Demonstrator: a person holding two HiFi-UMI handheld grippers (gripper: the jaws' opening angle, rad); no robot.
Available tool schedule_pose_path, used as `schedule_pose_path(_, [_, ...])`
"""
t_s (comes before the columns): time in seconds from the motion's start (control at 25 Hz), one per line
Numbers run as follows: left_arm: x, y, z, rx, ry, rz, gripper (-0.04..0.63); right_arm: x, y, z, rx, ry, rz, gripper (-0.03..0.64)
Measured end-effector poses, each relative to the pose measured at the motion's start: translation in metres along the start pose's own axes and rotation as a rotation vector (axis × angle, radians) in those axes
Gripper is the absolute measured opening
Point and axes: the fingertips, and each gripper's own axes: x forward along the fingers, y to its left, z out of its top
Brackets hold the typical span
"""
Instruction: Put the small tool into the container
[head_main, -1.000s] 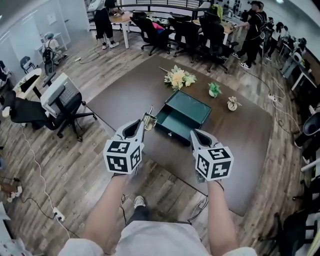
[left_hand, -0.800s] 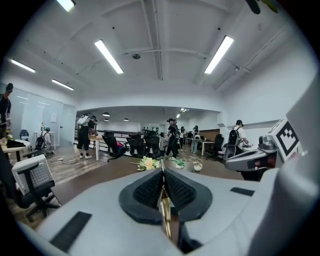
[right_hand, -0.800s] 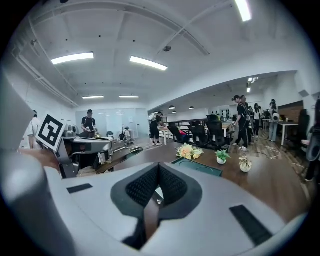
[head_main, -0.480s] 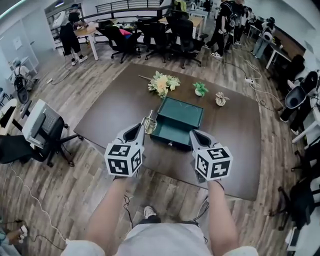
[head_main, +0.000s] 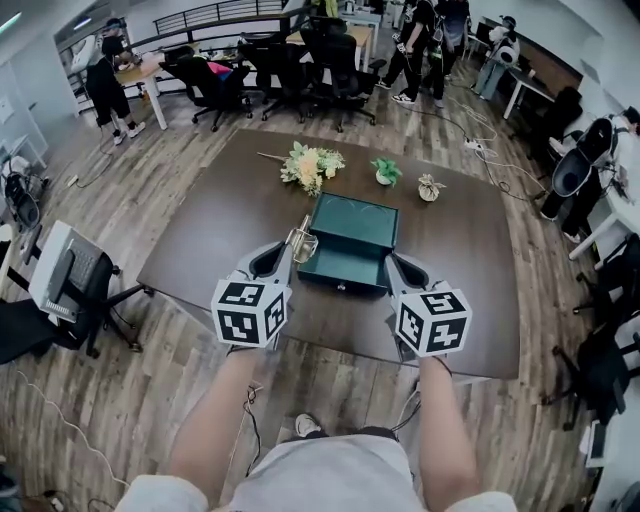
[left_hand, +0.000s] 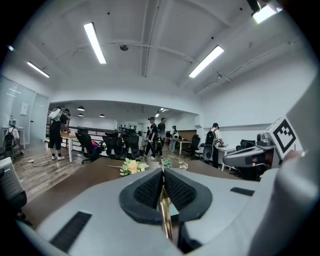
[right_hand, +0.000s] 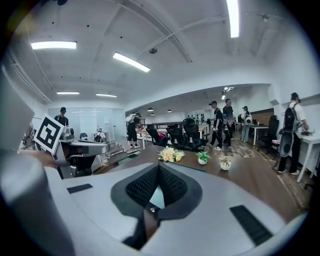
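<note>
— How were the arms held?
— Both forearms reached straight forward, side by side, over the near edge of the table (head_main: 220, 230). The left gripper (head_main: 287, 250) and right gripper (head_main: 393, 263) pointed ahead, one at each side of the container (head_main: 350, 225), marker cubes toward the head.
— And the jaws?
— The left pair was clamped on the tool (head_main: 300, 240), a thin brassy piece sticking up past the tips, just beside the container's left rim. The right pair was pressed together on nothing.
— Anything unclear?
— The tool's shape was too small to tell, and its lower part was buried between the pads (left_hand: 149, 189). The right gripper covered the container's near right corner. Whether the tool hung over the rim, I couldn't tell.
</note>
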Motion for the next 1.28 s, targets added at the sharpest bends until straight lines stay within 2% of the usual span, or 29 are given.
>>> schedule_pose_path(0.4, [0.027,-0.015,-0.003,0.028,0.027,-0.06,0.009,-0.003,-0.023,-0.004,0.016,-0.006,-0.039,0.003])
schedule_pose_path(0.88, [0.09,-0.023,0.009,0.04,0.033,-0.045,0.009,0.038,-0.076,0.004,0.036,-0.015,-0.018,0.003])
schedule_pose_path(1.28, [0.111,-0.025,0.006,0.038,0.049,-0.037,0.009,0.056,-0.09,0.001,0.041,0.0,0.025,0.003])
